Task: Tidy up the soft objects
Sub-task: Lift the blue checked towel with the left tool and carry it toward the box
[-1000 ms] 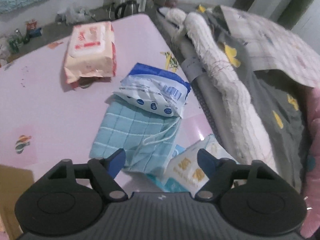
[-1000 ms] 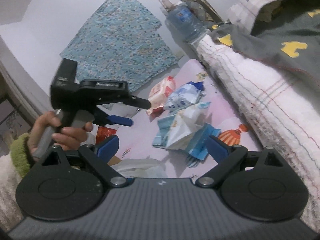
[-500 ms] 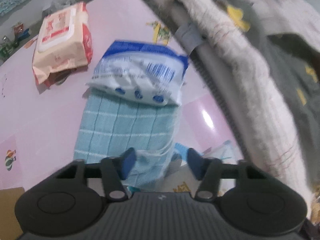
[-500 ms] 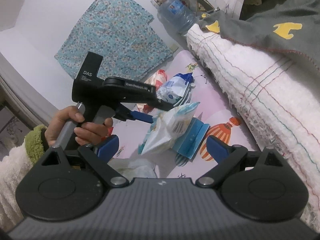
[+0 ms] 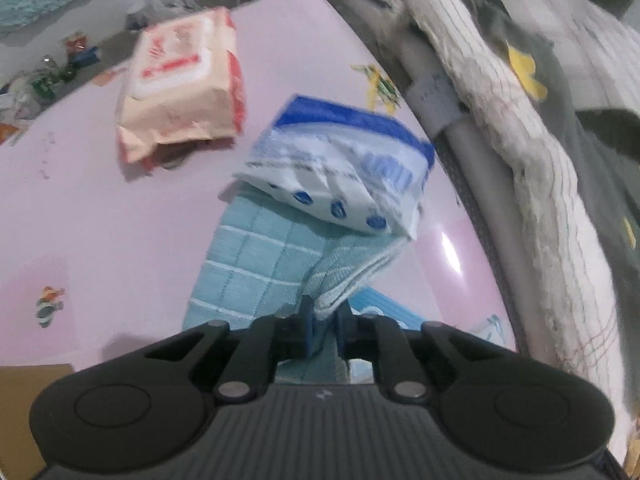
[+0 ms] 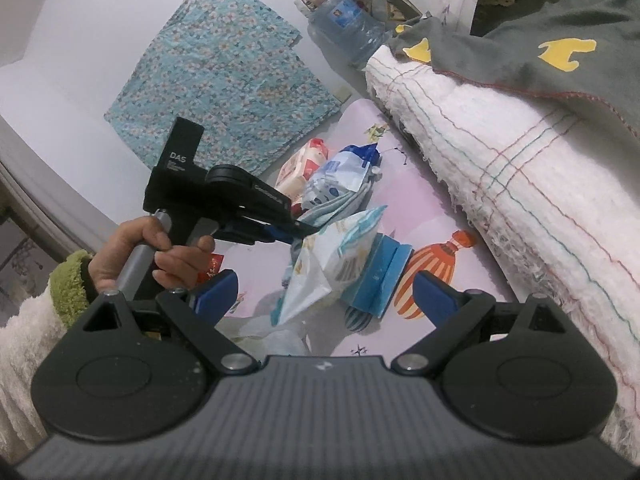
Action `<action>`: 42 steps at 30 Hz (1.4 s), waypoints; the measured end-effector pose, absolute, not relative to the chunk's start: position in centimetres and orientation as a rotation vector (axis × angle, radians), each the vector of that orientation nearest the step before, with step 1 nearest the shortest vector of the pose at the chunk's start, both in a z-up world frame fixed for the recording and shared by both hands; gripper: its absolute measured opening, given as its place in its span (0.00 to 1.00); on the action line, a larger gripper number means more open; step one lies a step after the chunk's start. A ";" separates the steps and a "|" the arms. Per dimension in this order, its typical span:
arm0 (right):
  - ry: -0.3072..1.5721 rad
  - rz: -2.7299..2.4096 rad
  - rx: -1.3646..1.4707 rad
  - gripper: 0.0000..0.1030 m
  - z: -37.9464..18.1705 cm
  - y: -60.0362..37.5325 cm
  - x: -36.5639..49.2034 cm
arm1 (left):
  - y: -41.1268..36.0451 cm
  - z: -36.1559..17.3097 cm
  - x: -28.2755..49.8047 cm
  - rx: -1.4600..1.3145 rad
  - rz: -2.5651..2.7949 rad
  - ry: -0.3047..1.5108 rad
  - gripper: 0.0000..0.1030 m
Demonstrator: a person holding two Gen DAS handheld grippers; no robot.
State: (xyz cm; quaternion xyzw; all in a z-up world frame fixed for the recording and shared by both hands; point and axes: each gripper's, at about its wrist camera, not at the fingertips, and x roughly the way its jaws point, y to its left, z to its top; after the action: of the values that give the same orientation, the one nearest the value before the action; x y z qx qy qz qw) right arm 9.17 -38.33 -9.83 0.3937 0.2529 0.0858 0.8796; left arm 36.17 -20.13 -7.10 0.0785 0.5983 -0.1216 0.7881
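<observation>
My left gripper (image 5: 325, 326) is shut on the near edge of a light blue checked cloth (image 5: 256, 268) and lifts that edge off the pink table (image 5: 80, 208). A blue and white tissue pack (image 5: 340, 176) lies on the cloth's far end. A pink wet-wipe pack (image 5: 180, 84) lies beyond it. In the right wrist view my right gripper (image 6: 325, 300) is open and empty above the table. There the left gripper (image 6: 300, 232) pinches the cloth (image 6: 340, 204) beside a white tissue pack (image 6: 328, 256) and a blue pack (image 6: 380, 276).
A rolled white blanket (image 5: 532, 168) and grey bedding (image 6: 540, 36) run along the table's right edge. A water jug (image 6: 344, 28) and a floral cloth (image 6: 224, 76) are at the far wall. A crumpled plastic bag (image 6: 272, 332) lies near my right gripper.
My left gripper moved in over the cloth's near edge, closed on it and lifted it, tilting the blue and white pack. My right gripper stayed open, drifting slightly.
</observation>
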 end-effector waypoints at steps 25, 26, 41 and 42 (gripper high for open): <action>0.387 0.181 0.742 0.92 -3.4 -37.1 -1.2 | -12.1 11.2 19.8 -0.089 -0.379 0.984 0.10; 0.377 0.176 0.744 0.92 -3.3 -37.2 -2.1 | -12.2 11.3 18.6 -0.107 -0.406 0.986 0.10; 0.259 0.006 0.756 0.92 -2.5 -41.6 -13.3 | -20.8 3.2 8.5 0.005 -0.491 0.940 0.10; 0.263 0.005 0.761 0.92 -2.8 -41.7 -13.5 | -21.4 1.9 8.2 0.023 -0.485 0.951 0.10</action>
State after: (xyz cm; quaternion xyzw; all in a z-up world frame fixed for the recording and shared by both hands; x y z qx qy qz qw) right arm -13.53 -41.70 -2.76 0.3701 0.1281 0.0024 0.9201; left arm 8.20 -21.43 1.94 0.0109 0.4533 -0.2313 0.8608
